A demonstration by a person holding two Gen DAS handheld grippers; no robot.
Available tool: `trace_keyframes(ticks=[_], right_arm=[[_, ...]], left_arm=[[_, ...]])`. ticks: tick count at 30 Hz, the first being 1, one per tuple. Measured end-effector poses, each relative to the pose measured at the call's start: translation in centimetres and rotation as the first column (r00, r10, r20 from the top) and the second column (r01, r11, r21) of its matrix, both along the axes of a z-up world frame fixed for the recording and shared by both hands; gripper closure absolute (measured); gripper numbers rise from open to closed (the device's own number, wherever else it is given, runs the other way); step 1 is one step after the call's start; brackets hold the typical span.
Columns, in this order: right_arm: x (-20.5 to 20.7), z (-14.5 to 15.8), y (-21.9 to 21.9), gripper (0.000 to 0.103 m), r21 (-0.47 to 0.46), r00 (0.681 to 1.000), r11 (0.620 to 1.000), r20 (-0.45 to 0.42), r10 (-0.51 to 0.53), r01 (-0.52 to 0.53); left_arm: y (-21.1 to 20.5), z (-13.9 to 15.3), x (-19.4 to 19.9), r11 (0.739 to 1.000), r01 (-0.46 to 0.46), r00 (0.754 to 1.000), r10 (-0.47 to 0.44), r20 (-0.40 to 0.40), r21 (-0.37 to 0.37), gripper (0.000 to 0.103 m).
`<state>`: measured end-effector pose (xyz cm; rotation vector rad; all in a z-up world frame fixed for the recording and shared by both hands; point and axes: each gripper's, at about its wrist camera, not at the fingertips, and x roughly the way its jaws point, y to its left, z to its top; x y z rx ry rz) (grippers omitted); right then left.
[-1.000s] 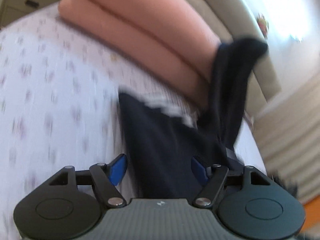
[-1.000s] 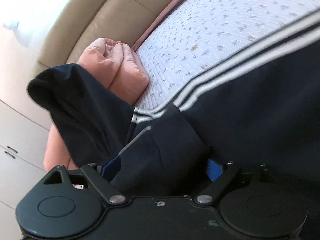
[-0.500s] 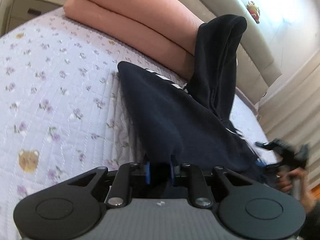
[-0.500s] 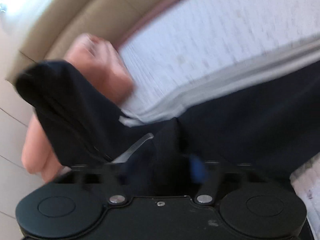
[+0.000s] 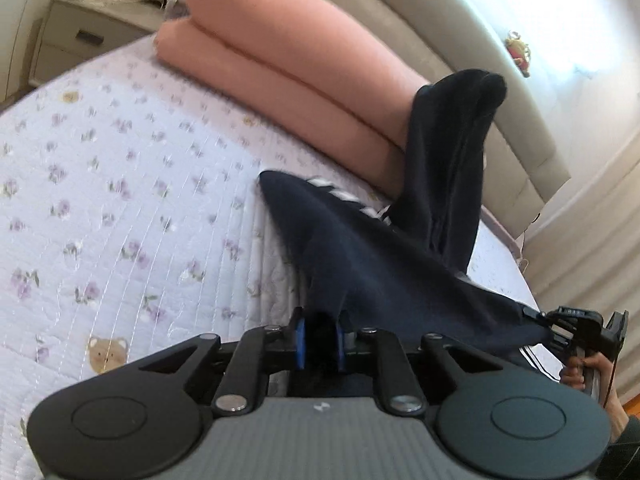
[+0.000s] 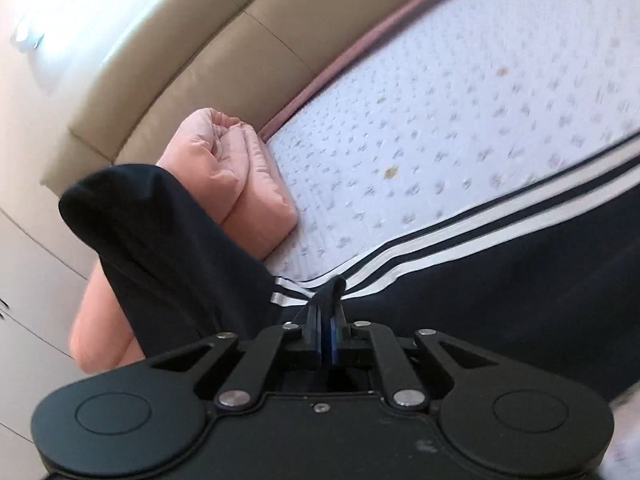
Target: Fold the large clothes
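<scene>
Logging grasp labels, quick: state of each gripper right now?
Left gripper: shut on the dark navy white-striped track garment.
Right gripper: shut on the same garment, pinching a fold.

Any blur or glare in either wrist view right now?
Left wrist view: mostly sharp, the trousers clear, glare washing out the wall above the headboard. Right wrist view: the bedspread smeared by motion on the right, bright washout at top left, the stripes readable; fisheye bending in both.

The navy pants (image 5: 380, 264) were soft matt knit cloth, the bedspread (image 5: 120, 208) was quilted stitched cotton, and the headboard (image 6: 224, 56) looked like smooth, slightly shiny leather.
</scene>
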<state>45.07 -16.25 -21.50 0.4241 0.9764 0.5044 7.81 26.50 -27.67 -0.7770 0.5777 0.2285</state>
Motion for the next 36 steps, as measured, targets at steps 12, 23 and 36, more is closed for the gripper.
trace_keyframes(ticks=[12,23,36], right_arm=[[-2.1,-1.5,-2.6,0.010,-0.072,0.993,0.996,-0.105,0.050,-0.058],[1.0,-1.3,-18.9,0.009,-0.069,0.954,0.982,-0.236,-0.188,0.176],[4.7,-4.6,-28.6,0.095,0.090,0.894,0.892,-0.119,-0.432,0.443]], left_arm=[[-2.0,2.8,0.7,0.999,-0.002,0.975,-0.010,-0.220,-0.054,0.027],[-6.2,10.9,6.7,1.000,0.020,0.964,-0.019,-0.266,0.003,0.020],[-12.5,8.5,12.1,0.992,0.083,0.962,-0.105,-0.253,-0.099,0.020]])
